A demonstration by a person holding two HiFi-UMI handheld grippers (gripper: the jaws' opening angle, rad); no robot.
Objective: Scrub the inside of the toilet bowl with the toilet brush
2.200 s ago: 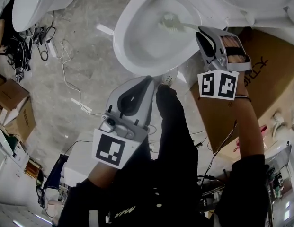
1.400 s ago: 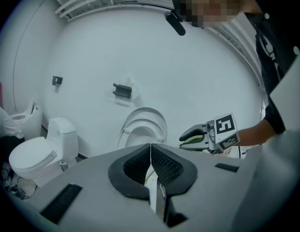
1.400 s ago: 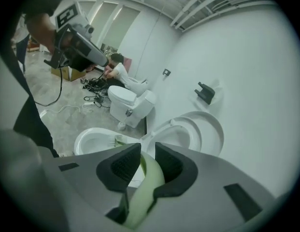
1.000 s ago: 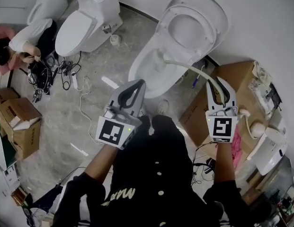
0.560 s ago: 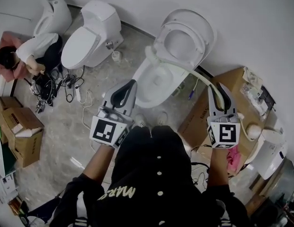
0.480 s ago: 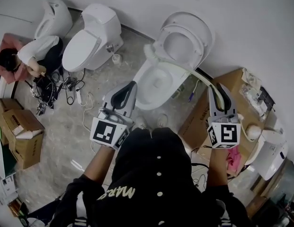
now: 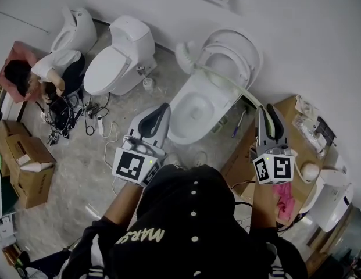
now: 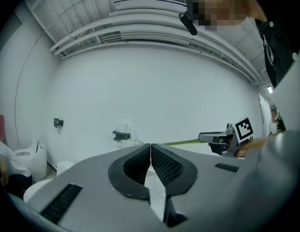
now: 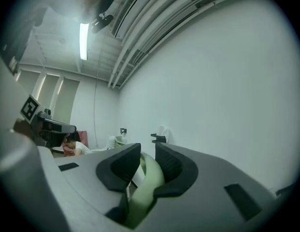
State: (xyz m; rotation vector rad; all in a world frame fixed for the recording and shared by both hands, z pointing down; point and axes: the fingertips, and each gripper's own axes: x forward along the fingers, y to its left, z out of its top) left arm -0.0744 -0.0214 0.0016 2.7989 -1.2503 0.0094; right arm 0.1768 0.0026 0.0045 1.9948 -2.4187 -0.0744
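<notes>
Right claw [image 7: 266, 109] clamps toilet brush [image 7: 185, 53] above toilet bowl [image 7: 175, 124], cardboard box [image 7: 241, 160] beside; left claw [image 7: 164, 107] closed, empty.

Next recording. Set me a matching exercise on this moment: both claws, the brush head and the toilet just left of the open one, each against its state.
Things
1. left claw
2. right claw
3. brush head
4. neighbouring toilet

States
A. lid down
B. shut on the green brush handle
C. shut, nothing between the jaws
D. held up outside the open bowl, beside the raised lid

Pairs: 1-C, 2-B, 3-D, 4-A
</notes>
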